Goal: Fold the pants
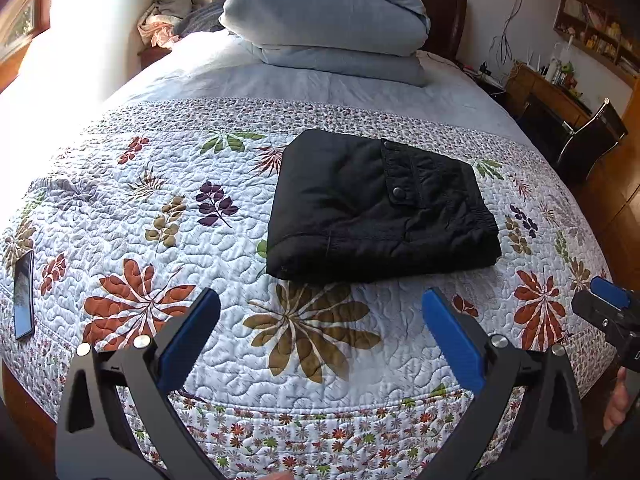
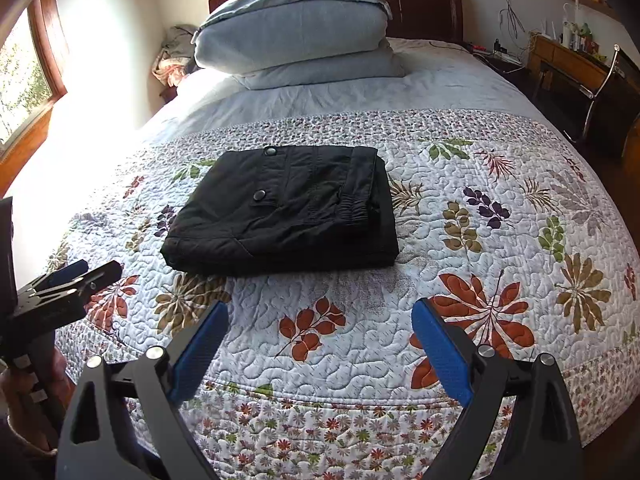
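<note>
Black pants [image 1: 376, 208] lie folded into a compact rectangle on the floral quilt [image 1: 180, 208], pocket flap and snap button on top. They also show in the right wrist view [image 2: 288, 212]. My left gripper [image 1: 320, 304] is open and empty, above the quilt just in front of the pants' near edge. My right gripper [image 2: 320, 312] is open and empty, also short of the pants, apart from them. The right gripper shows at the right edge of the left wrist view [image 1: 612, 304]; the left gripper shows at the left edge of the right wrist view [image 2: 68, 280].
A dark phone [image 1: 23, 296] lies on the quilt at the left. Stacked blue pillows [image 1: 328, 16] sit at the headboard. A desk and chair [image 1: 580, 140] stand right of the bed. A window [image 2: 24, 80] is on the left wall.
</note>
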Demonstrator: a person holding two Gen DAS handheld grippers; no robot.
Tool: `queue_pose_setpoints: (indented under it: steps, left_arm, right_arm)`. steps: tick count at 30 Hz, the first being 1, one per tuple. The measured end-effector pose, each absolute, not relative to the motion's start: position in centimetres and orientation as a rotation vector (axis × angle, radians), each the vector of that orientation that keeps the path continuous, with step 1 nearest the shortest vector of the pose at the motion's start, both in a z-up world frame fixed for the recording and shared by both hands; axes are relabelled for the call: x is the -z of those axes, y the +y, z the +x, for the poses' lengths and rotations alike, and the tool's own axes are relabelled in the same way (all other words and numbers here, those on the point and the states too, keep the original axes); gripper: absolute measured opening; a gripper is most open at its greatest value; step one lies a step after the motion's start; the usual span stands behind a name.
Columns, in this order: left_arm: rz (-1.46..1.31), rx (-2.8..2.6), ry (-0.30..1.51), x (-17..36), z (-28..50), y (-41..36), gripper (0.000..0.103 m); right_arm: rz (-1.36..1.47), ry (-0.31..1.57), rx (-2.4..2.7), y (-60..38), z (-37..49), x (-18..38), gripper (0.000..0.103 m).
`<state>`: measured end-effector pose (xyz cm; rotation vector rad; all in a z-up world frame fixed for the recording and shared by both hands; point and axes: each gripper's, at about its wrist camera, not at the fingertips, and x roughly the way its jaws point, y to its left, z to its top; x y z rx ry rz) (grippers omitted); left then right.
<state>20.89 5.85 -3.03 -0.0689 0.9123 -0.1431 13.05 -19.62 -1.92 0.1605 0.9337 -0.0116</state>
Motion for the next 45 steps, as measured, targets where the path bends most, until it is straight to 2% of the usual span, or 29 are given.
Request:
queue_pose_setpoints:
  steps: [45]
  left_arm:
    - [0.008,0.15,0.905,3.1,21.6,5.2,0.1]
  right_arm:
    - [0.153,0.97,-0.006,-18.7,14.2,3.8,0.095]
